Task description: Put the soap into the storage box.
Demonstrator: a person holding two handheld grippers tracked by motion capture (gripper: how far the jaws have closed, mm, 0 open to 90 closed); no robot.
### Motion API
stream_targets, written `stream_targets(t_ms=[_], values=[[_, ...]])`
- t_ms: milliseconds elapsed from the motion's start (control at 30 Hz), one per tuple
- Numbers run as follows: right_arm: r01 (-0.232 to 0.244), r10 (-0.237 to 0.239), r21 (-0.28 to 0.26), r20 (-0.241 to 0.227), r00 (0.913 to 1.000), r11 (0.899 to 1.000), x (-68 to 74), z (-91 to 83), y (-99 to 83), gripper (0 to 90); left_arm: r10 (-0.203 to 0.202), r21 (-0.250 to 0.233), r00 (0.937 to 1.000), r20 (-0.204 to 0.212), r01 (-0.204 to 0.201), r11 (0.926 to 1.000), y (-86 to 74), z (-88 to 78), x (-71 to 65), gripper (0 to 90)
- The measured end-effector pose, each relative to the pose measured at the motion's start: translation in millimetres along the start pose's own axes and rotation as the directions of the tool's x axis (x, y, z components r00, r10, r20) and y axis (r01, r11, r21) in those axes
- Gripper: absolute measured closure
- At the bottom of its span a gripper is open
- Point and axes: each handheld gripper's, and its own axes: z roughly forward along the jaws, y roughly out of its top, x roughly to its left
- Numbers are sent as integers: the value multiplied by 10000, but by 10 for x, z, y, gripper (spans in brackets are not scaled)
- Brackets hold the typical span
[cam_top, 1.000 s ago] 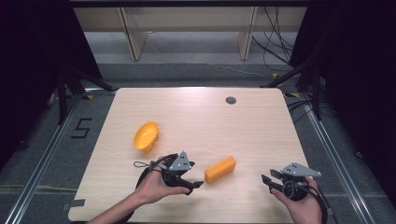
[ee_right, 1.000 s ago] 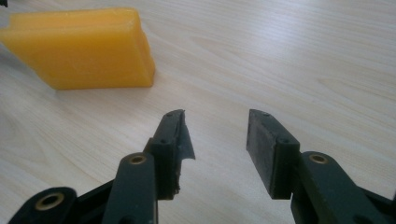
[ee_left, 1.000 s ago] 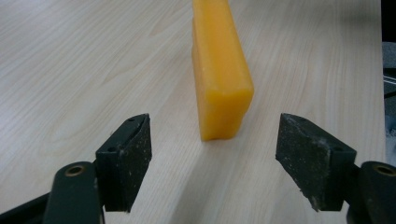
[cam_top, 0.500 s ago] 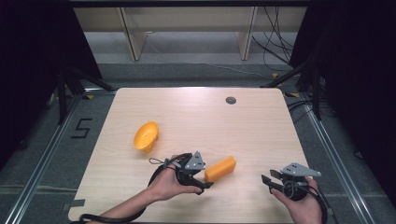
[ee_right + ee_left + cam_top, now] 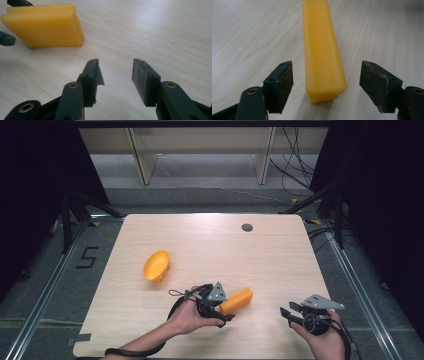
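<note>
An orange block [image 5: 236, 300] lies on the wooden table [image 5: 210, 245], near its front edge. My left gripper [image 5: 223, 311] is open, and the near end of the block [image 5: 323, 57] sits between its jaws without touching either pad. One pad [image 5: 280, 83] stands left of the block. My right gripper [image 5: 286, 315] rests open at the front right, with bare table between its jaws. From the right gripper view the block [image 5: 46, 25] lies ahead to the left. An orange bowl [image 5: 156, 266] lies tipped on its side at the table's left.
A small dark round grommet [image 5: 247, 227] sits in the table's far middle. Wooden shelf legs [image 5: 137, 155] and loose cables [image 5: 295, 170] lie on the floor beyond the table. Metal rails run along both sides.
My left gripper has moved right, up to the orange block, so its jaws now stand on either side of the block's near end. The right gripper has stayed put.
</note>
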Motion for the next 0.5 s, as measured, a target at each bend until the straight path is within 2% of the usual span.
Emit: stream_targets(t_ms=[33,67,167,367,400,433,467,500], values=[[1,-1,-1,-2,10000,10000,0,0,0,569,-12,-13,10000,-59,12,10000,5,12,10,266],[1,-1,0,-5,10000,10000,-1,0,0,569,-230,9,9997,-100,230,9997,2,35,14,266],[17,-17,-13,-14,10000,10000,-3,-1,-1,568,-290,86,9995,-156,291,9995,6,87,30,280],[-92,94,99,-198,9998,9999,5,4,-1,568,-37,415,9998,-217,46,9991,47,175,39,344],[-89,91,94,-190,9998,9999,6,2,-1,568,-222,301,9995,-229,229,9993,50,191,31,358],[-89,91,91,-193,9998,9999,5,1,-1,568,124,570,9997,-214,-112,9983,65,184,59,371],[-93,95,89,-190,9998,9999,5,1,-1,568,-205,515,9996,-202,215,9984,66,200,51,389],[-126,128,113,-180,9998,9999,5,1,-3,568,77,716,9997,-226,-60,9974,72,196,72,419]])
